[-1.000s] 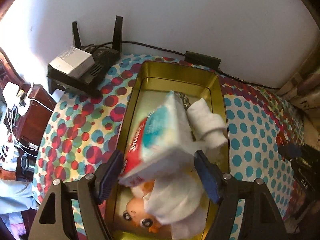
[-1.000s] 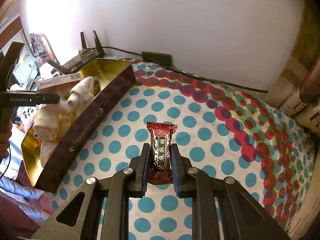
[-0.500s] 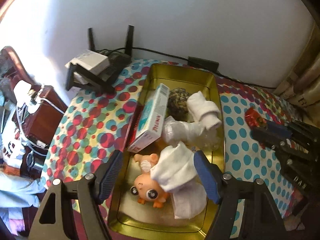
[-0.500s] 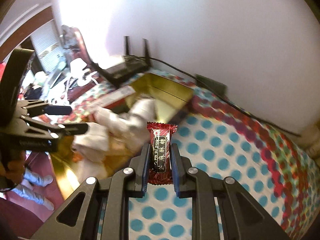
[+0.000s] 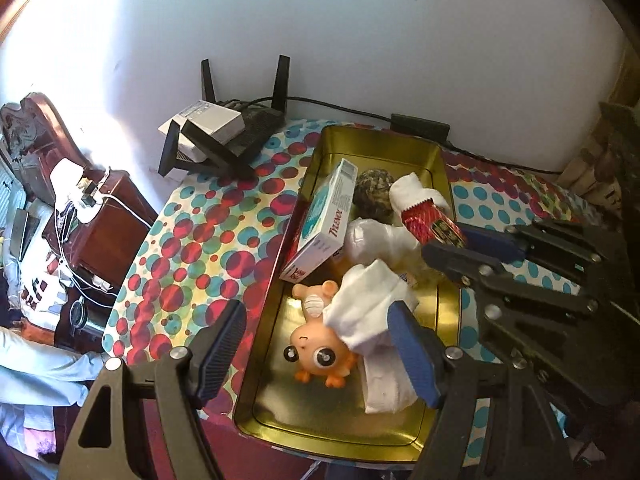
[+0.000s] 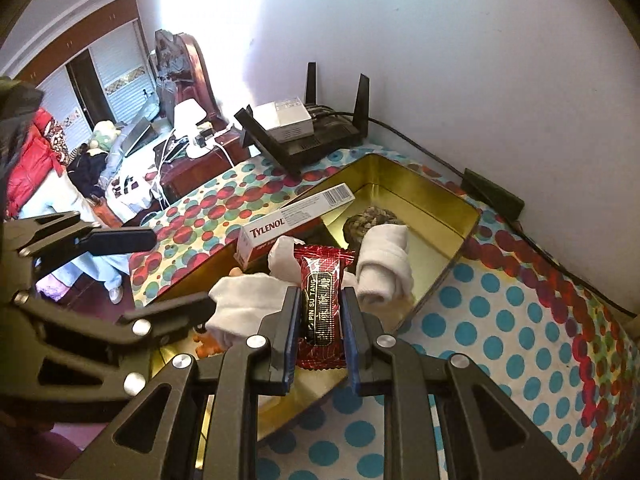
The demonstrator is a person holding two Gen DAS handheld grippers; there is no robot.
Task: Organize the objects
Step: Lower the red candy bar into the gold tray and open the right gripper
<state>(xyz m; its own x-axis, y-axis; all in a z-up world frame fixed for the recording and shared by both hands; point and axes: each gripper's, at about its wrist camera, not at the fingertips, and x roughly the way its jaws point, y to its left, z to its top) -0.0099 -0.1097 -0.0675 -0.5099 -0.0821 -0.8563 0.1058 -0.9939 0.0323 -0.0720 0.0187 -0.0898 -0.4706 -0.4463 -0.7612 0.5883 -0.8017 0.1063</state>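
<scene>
A gold tin (image 5: 444, 308) (image 6: 460, 216) sits on the dotted cloth. It holds a Tylenol box (image 5: 326, 220) (image 6: 288, 228), rolled white cloths (image 5: 372, 308) (image 6: 384, 264), a brown woven ball (image 5: 374, 194) (image 6: 368, 220) and an orange toy (image 5: 316, 348). My right gripper (image 6: 320, 312) is shut on a red snack packet (image 6: 322, 304) (image 5: 430, 226) and holds it above the tin. My left gripper (image 5: 316, 352) is open and empty over the tin's near end.
A black router (image 5: 232, 136) (image 6: 312, 136) with a white box on it stands at the back left by the wall. A black adapter (image 5: 420, 126) and cable lie behind the tin. A wooden nightstand (image 5: 96, 208) with chargers is beyond the left edge.
My right gripper has carried the snack packet left from the cloth to above the tin. My left gripper has let go of the Tylenol box, pulled back and risen.
</scene>
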